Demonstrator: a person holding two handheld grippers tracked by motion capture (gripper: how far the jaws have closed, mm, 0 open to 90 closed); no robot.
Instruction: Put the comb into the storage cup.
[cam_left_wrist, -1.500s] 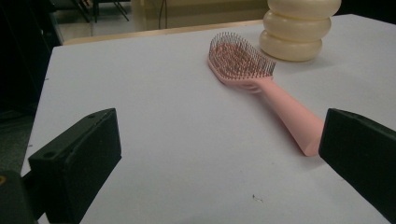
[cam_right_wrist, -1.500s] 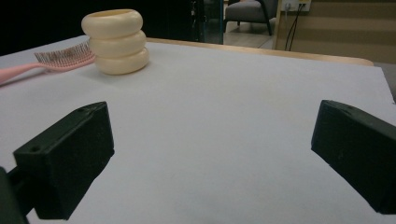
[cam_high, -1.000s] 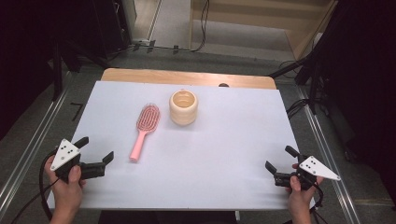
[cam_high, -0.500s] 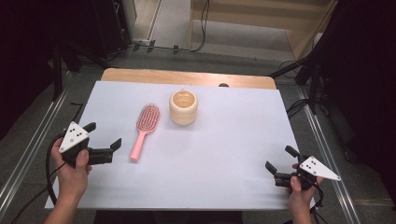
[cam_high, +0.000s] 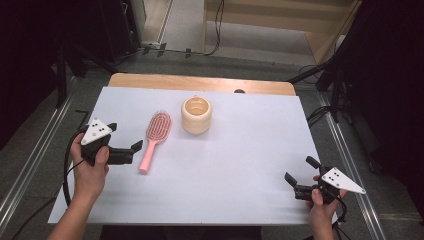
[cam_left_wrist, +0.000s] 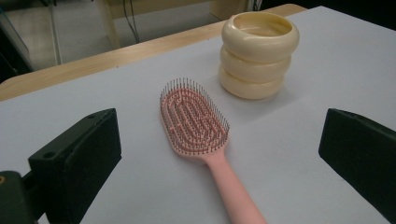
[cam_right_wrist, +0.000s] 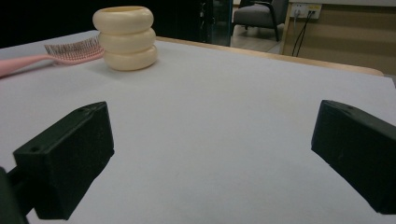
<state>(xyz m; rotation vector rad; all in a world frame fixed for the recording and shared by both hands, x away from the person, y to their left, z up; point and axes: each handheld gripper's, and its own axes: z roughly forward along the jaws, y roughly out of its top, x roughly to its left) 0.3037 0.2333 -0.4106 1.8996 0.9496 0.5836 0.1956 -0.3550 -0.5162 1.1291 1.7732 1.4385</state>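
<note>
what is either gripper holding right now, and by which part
Nothing is held. The left gripper is open beside the hairbrush handle, and the right gripper is open over bare table.

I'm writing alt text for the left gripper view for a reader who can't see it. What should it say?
A pink hairbrush lies bristles-up on a white table, framed between the two open black jaws of the left gripper. Its handle points toward the camera, and a cream ribbed cup stands just beyond the brush head.

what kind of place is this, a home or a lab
Probably a lab or recording workspace, not a home: a white-covered table flanked by metal rails, loose cables on the floor, and a wall socket beside a grey chair.
</note>
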